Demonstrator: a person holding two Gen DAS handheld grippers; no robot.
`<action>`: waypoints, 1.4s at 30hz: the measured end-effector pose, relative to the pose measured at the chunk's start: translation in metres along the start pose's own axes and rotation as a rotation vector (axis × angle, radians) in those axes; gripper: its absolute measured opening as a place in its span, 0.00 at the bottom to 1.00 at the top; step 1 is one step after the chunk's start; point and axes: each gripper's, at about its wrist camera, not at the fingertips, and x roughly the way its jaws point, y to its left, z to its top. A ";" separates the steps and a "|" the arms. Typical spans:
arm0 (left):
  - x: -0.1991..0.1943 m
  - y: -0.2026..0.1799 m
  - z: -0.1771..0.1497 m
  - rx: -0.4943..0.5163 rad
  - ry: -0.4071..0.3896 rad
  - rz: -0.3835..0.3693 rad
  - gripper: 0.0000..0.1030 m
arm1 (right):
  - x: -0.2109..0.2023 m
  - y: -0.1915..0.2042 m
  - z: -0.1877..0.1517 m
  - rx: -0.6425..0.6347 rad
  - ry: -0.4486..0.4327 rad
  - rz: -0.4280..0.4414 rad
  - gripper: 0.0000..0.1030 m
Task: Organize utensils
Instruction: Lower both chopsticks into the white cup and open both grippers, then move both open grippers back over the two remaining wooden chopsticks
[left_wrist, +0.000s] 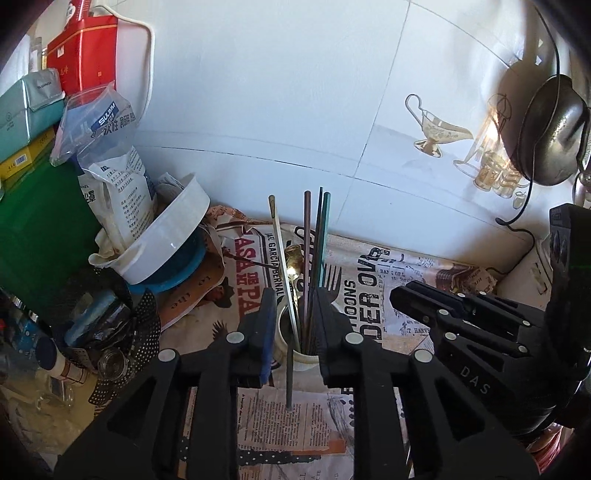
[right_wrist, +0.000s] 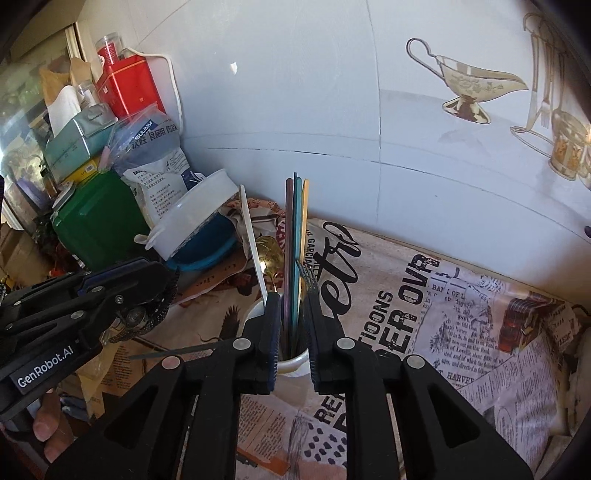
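A white cup (left_wrist: 295, 354) stands on the newspaper-print cloth (left_wrist: 369, 288), also in the right wrist view (right_wrist: 293, 363). It holds several chopsticks (left_wrist: 314, 240) and a white-handled utensil (left_wrist: 282, 251); a gold spoon (right_wrist: 267, 254) leans behind. My left gripper (left_wrist: 295, 321) is open, fingers either side of the cup. A dark chopstick (left_wrist: 289, 380) hangs between its fingers in front of the cup, not clamped. My right gripper (right_wrist: 291, 321) is open around the cup and the chopsticks (right_wrist: 295, 236). A fork (right_wrist: 310, 277) shows by its right finger.
At the left a tilted white bowl (left_wrist: 166, 240) on a blue bowl, a white food bag (left_wrist: 118, 184), a green box (left_wrist: 40, 229), a red tin (left_wrist: 81, 51). A black perforated basket (left_wrist: 122, 339) holds jars. Tiled wall behind; dark ladle (left_wrist: 550, 129) hangs right.
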 end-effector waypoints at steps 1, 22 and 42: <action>-0.004 -0.003 -0.002 0.009 -0.003 -0.003 0.22 | -0.005 -0.001 -0.002 0.005 -0.004 -0.006 0.16; 0.004 -0.077 -0.056 0.148 0.095 -0.120 0.55 | -0.076 -0.065 -0.084 0.169 0.010 -0.247 0.35; 0.074 -0.091 -0.160 0.220 0.360 -0.085 0.55 | 0.016 -0.119 -0.195 0.407 0.324 -0.253 0.35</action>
